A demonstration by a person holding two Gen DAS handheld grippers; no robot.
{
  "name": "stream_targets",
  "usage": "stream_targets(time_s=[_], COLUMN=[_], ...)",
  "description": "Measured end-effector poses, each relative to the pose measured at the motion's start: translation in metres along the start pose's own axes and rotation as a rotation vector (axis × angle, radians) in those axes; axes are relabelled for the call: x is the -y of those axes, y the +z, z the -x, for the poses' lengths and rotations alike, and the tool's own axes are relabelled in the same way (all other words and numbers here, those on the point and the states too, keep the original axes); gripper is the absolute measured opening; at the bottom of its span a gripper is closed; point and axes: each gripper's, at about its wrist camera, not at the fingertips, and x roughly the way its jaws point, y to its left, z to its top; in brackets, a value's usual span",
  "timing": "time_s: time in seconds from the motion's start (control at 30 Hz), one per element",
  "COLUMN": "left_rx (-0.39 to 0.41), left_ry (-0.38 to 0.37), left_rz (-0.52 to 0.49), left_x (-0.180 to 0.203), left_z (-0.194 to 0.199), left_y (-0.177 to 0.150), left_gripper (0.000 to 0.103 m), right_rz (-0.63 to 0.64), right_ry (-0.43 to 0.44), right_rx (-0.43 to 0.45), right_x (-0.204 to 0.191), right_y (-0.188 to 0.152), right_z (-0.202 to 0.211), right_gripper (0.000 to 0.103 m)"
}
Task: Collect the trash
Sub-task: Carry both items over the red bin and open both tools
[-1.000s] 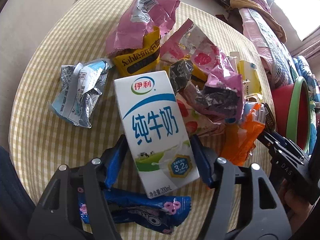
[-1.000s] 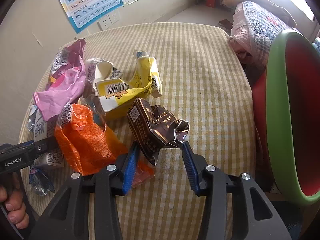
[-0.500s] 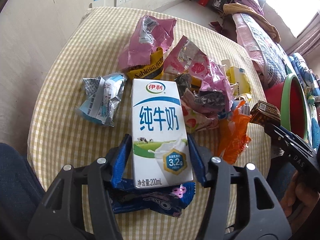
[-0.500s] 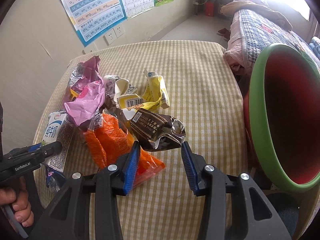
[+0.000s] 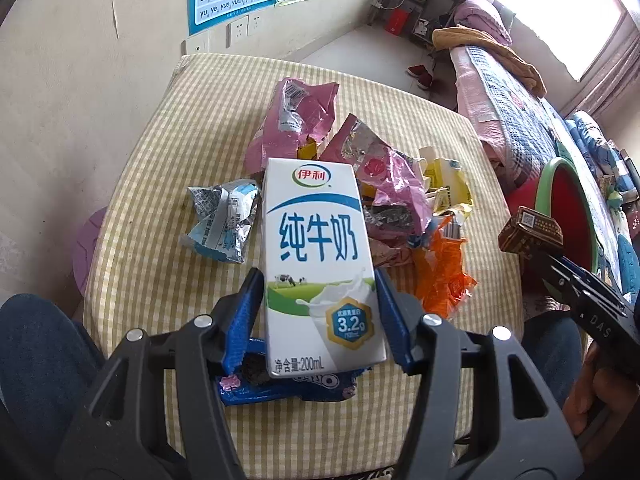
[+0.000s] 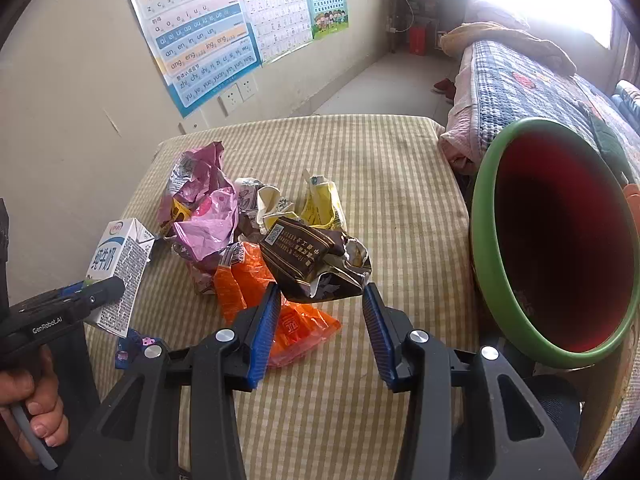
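My left gripper (image 5: 320,316) pinches a white 200 mL milk carton (image 5: 318,264), held above the checked tablecloth (image 5: 168,280) left of the wrapper pile (image 5: 360,184). Right of that pile, my right gripper (image 6: 320,320) clamps a crumpled brown packet (image 6: 316,260), lifted just left of the green-rimmed red basin (image 6: 484,240).

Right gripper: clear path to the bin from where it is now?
Probably yes. The right gripper is shut on the brown wrapper, lifted off the table, and the green-rimmed bin sits open just to its right, nothing visible between them.
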Motion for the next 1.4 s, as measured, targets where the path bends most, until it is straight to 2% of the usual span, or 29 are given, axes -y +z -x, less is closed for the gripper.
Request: stream_targets(time_s=[0.23, 0.47, 0.97, 1.27, 1.33, 1.4], left_rx=[0.028, 0.037, 0.024, 0.028, 0.027, 0.027], left_ry=[-0.019, -0.05, -0.197, -0.29, -0.305, -0.317], left_rz=[-0.07, -0.152, -0.353, -0.466, -0.483, -0.497], left_x=[0.026, 0.067, 0.192, 0.261, 0.273, 0.286], left_z=[0.012, 0.013, -0.006, -0.017, -0.02, -0.023], left_y=[0.003, 0.01, 0.024, 0.036, 0.04, 0.043], left_gripper=[0.054, 0.054, 0.054, 0.054, 0.054, 0.054], right_rz=[-0.012, -0.055, -0.211, -0.287, -0.3, -0.309], right_ry=[-0.01, -0.028, -0.141, -0.19, -0.196, -0.199], right_rx=[0.032, 0.068, 0.139, 0.165, 0.166, 0.164], right_x=[0.004, 0.028, 0.134, 0.184, 0.193, 0.2], right_y=[0.0, -0.002, -0.001, -0.001, -0.001, -0.001], right_z=[0.014, 0.029, 0.063, 0.074, 0.074, 0.072], right_gripper=[0.042, 0.042, 0.042, 0.041, 0.034, 0.034])
